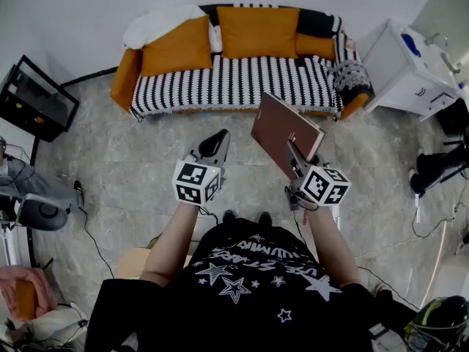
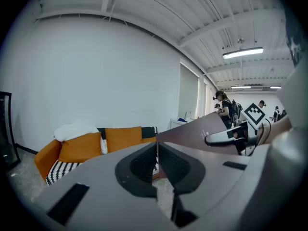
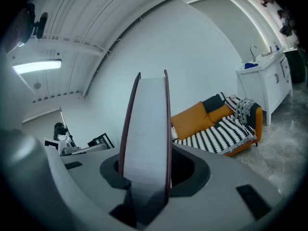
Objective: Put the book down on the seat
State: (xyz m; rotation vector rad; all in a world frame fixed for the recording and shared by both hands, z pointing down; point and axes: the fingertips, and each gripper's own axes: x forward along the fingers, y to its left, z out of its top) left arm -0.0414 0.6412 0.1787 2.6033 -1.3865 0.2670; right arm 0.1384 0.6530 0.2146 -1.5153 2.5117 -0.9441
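Note:
A brown hardcover book [image 1: 282,132] is clamped by its lower corner in my right gripper [image 1: 296,160], held up in the air over the floor in front of the sofa. In the right gripper view the book [image 3: 147,129] stands on edge between the jaws, white pages facing me. My left gripper [image 1: 214,147] hovers beside it, jaws pressed together with nothing between them [image 2: 157,165]; the book [image 2: 202,131] shows to its right. The sofa seat [image 1: 242,83], covered with a black-and-white patterned throw, lies ahead with orange cushions [image 1: 260,31] along its back.
A white cabinet [image 1: 407,68] stands right of the sofa. A black screen [image 1: 33,97] leans at the left wall. Cables and equipment [image 1: 440,167] lie on the grey tiled floor at both sides. Other people [image 2: 226,107] stand far off.

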